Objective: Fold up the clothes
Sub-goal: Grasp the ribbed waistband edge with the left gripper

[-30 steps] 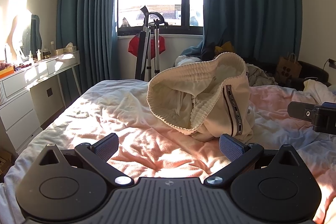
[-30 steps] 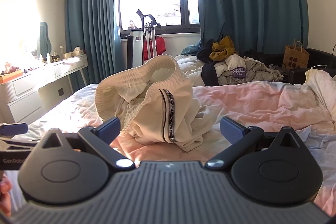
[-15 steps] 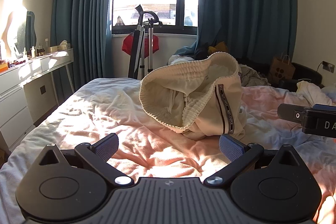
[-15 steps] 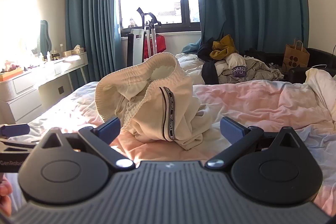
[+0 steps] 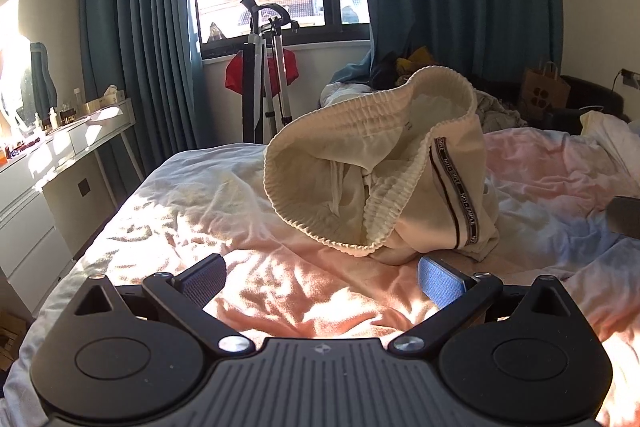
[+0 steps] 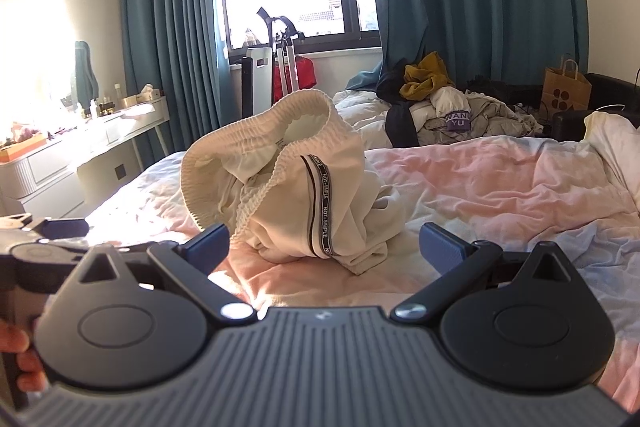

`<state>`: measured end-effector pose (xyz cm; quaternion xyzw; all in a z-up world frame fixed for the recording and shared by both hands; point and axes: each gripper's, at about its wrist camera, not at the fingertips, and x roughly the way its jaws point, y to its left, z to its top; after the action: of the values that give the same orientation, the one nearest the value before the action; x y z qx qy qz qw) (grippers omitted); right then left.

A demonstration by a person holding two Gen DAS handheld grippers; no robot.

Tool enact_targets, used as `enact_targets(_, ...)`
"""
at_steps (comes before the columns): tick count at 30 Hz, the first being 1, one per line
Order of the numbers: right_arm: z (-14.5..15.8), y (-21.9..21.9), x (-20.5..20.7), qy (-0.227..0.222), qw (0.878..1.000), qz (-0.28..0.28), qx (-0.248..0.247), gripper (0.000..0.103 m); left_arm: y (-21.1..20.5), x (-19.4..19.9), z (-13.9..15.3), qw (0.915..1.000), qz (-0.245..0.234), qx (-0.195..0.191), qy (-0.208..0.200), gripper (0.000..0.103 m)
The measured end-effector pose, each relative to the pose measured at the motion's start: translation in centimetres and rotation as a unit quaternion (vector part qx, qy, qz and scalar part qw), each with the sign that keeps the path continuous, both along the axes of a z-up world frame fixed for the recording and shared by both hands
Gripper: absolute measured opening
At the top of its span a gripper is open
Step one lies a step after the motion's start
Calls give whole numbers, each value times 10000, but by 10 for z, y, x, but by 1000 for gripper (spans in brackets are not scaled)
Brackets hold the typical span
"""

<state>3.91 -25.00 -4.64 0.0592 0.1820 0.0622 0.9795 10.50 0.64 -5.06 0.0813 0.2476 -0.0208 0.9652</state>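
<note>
Cream shorts (image 5: 400,179) (image 6: 296,187) with an elastic waistband and a dark lettered side stripe lie crumpled in a heap on the bed (image 5: 280,291), waistband gaping toward me. My left gripper (image 5: 322,281) is open, low over the sheet just short of the heap, nothing between its blue pads. My right gripper (image 6: 324,247) is open too, its fingers framing the near side of the shorts without touching them. The left gripper's body (image 6: 44,243) shows at the left edge of the right wrist view, with a hand (image 6: 16,355) below it.
A pile of clothes (image 6: 448,111) sits at the far end of the bed. A white dresser (image 5: 52,163) stands along the left wall. A stand with red fabric (image 5: 264,71) is under the window, and a paper bag (image 6: 566,87) at the back right.
Both grippers have crept closer to the shorts, which now look larger in both views. The left view has swung slightly left. Both grippers stay open.
</note>
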Motion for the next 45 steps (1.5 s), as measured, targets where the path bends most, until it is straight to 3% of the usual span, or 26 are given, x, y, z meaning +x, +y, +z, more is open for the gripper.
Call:
enact_targets(6,-9,-11,7,185,9997,-36,176,103,19,86,-16,9983,264,483,208,103)
enact_targets(12,-23,-12,20,332,9990,241,151,103,38,157,-22,9989,337,175,289,101)
enact_targets(19,-39,-6,40,548,9973,436,-233,103,33,218,-31,9990,264,289,216,97)
enact_targets(21,-43,-7,46,533,9971,435,-319,103,31,226,-33,9991,244,321,161,92)
enact_targets(24,-50,-14,57,581,9972,442,-182,103,27,234,-33,9993,167,335,61,68)
enact_targets(26,-55,-19,63,649,9971,400,-8,103,25,230,-29,9994,175,293,22,33)
enact_targets(28,-58,-23,68,647,9970,386,175,103,27,222,-24,9993,334,152,-8,12)
enact_targets(33,-57,-19,64,347,9991,252,6,103,29,179,1,9991,326,8,-259,11)
enact_targets(38,-52,-10,58,224,9991,358,38,103,32,111,26,9985,217,-146,-487,11)
enact_targets(41,-53,-3,54,343,9983,419,212,103,39,66,30,9976,216,-215,-627,11)
enact_targets(45,-61,2,45,759,9916,495,923,103,66,21,21,9955,414,-581,-623,11)
